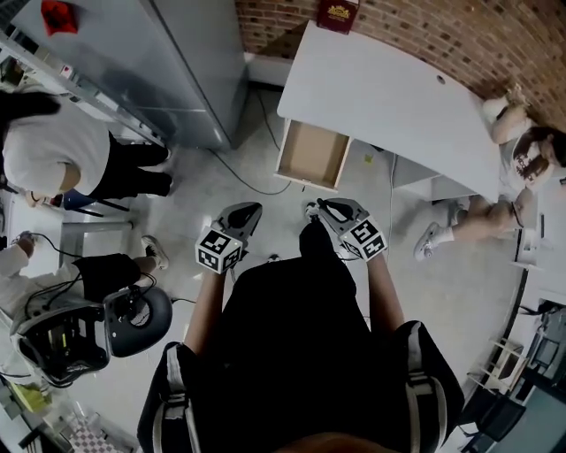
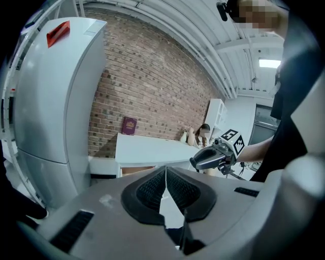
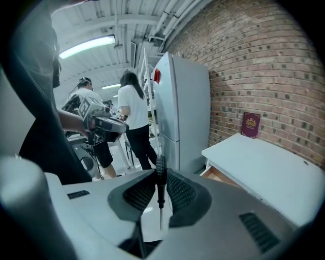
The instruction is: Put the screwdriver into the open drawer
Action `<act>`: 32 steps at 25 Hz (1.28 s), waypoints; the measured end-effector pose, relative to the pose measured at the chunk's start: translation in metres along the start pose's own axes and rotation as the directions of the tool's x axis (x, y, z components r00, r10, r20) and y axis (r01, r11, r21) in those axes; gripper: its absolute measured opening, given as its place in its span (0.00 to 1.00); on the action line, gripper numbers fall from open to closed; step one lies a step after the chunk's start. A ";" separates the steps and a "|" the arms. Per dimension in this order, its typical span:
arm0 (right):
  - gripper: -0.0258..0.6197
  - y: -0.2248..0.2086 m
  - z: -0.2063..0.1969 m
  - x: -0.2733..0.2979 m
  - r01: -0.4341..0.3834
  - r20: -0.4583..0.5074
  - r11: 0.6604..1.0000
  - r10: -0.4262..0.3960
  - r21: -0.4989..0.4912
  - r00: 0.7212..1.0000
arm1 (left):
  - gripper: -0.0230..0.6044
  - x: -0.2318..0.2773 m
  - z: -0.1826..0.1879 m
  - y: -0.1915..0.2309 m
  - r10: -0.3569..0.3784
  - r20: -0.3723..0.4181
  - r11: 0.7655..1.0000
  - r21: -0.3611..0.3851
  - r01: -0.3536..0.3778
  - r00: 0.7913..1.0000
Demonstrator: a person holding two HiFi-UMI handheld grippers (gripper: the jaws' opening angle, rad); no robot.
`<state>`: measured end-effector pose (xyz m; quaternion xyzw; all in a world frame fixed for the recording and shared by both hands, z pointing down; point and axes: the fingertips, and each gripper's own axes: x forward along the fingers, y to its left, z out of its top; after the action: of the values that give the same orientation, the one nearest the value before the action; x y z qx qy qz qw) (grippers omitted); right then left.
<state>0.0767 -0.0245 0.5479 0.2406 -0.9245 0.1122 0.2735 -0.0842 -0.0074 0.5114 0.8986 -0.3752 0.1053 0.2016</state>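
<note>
In the right gripper view a screwdriver (image 3: 160, 189) with a dark handle and a thin metal shaft stands upright between the pads of my right gripper (image 3: 160, 177), which is shut on it. The open drawer (image 1: 311, 155), wooden and empty inside, juts out of a white desk (image 1: 380, 88) a little ahead of both grippers; it also shows as the drawer (image 3: 218, 175) to the right of the jaws. My left gripper (image 2: 166, 185) is shut with its pads touching and nothing between them. In the head view my left gripper (image 1: 248, 214) and right gripper (image 1: 323, 211) hang side by side over the floor.
A grey fridge (image 1: 177, 62) stands left of the desk. A red book (image 1: 338, 13) leans at the desk's far end. A person (image 1: 53, 150) stands at the left and another sits at the right (image 1: 522, 159). A dark stool (image 1: 137, 318) and cables lie on the floor.
</note>
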 end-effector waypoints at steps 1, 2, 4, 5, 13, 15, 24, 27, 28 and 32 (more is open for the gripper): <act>0.23 -0.007 -0.001 0.000 -0.003 -0.002 1.000 0.003 0.002 1.000 | 0.07 0.006 0.001 0.001 0.003 -0.003 1.000 -0.005 -0.003 1.000; 0.23 -0.015 -0.002 0.000 -0.006 -0.005 1.000 0.006 0.005 1.000 | 0.07 0.011 0.001 0.002 0.006 -0.006 1.000 -0.013 -0.006 1.000; 0.23 -0.027 -0.006 0.003 -0.016 -0.016 1.000 0.016 0.012 1.000 | 0.07 0.019 0.001 0.004 0.011 -0.018 1.000 -0.028 -0.012 1.000; 0.23 -0.032 -0.008 0.005 -0.021 -0.022 1.000 0.021 0.015 1.000 | 0.07 0.022 0.000 0.005 0.013 -0.026 0.999 -0.034 -0.014 1.000; 0.23 -0.068 -0.020 0.023 -0.047 -0.059 0.999 0.048 0.016 0.997 | 0.07 0.049 -0.001 0.011 0.022 -0.053 0.998 -0.062 -0.025 0.998; 0.23 -0.079 -0.024 0.030 -0.059 -0.075 0.998 0.060 0.010 0.995 | 0.07 0.056 0.001 0.015 0.028 -0.058 0.997 -0.072 -0.032 0.998; 0.23 -0.114 -0.034 0.057 -0.120 -0.128 0.993 0.119 -0.007 0.985 | 0.07 0.080 -0.001 0.029 0.064 -0.088 0.990 -0.118 -0.074 0.994; 0.23 -0.120 -0.045 0.068 -0.134 -0.179 0.991 0.130 -0.008 0.975 | 0.07 0.084 -0.003 0.032 0.070 -0.098 0.988 -0.132 -0.083 0.993; 0.23 -0.121 -0.050 0.072 -0.139 -0.196 0.990 0.134 -0.010 0.971 | 0.07 0.086 -0.003 0.033 0.072 -0.101 0.987 -0.139 -0.086 0.992; 0.23 -0.128 -0.066 0.087 -0.166 -0.235 0.986 0.160 -0.008 0.959 | 0.07 0.092 -0.009 0.036 0.076 -0.116 0.982 -0.165 -0.095 0.990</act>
<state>0.1074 -0.1452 0.6609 0.1450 -0.9040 0.1492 0.3734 -0.0466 -0.0844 0.5614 0.8541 -0.4095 0.1307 0.2929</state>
